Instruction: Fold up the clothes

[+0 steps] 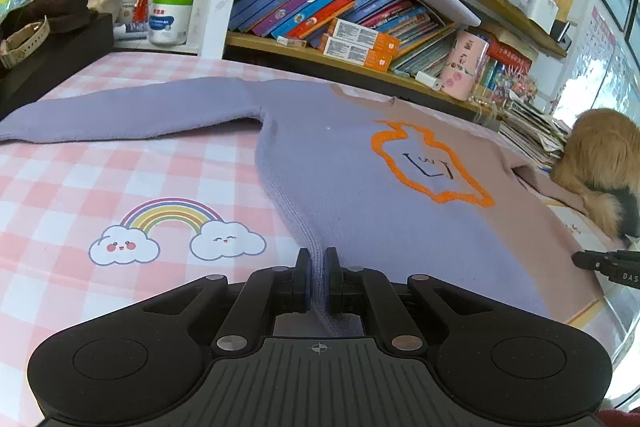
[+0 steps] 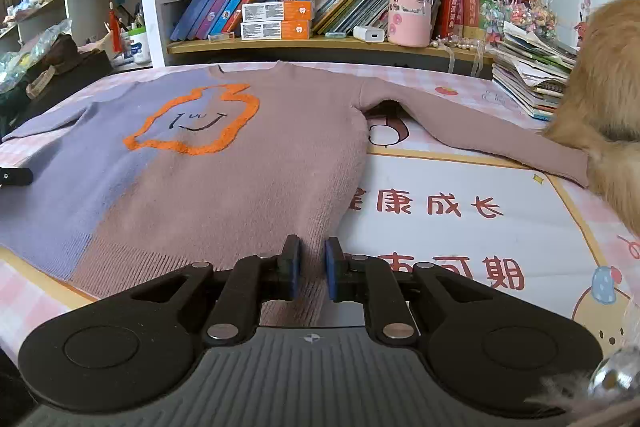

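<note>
Across the middle of both frames, the sweater (image 2: 224, 171) lies flat and face up on the desk (image 1: 100, 187), which is covered by a pink checked mat. Half lilac, half dusty pink, with an orange outlined figure (image 1: 428, 163) on the chest. Lilac sleeve (image 1: 120, 115) runs out toward the left edge of the left wrist frame; pink sleeve (image 2: 480, 131) runs toward the right edge of the right wrist frame, its cuff reaching a furry ginger animal (image 2: 600, 99).

Left hand-held gripper (image 1: 319, 267): pads drawn close, lilac hem corner pinched between them. Right hand-held gripper (image 2: 313, 259): pads close, ribbed pink hem corner caught between them; a narrow gap shows either side of the cloth, so the pinch looks light.

Handling judgement: knit appears soft, thick, fairly light, with no stiffness. It will likely drape and sag between the two holds and may stretch along the ribbing. Fuzzy surface should grip the pads well; slipping seems unlikely. Not fragile, though snagging is possible.

Where to hold: the two bottom corners, as now, suit a hem-to-collar fold. For sleeves, take cuff or shoulder seam.

Risk: pink cuff may drag against the animal.
</note>
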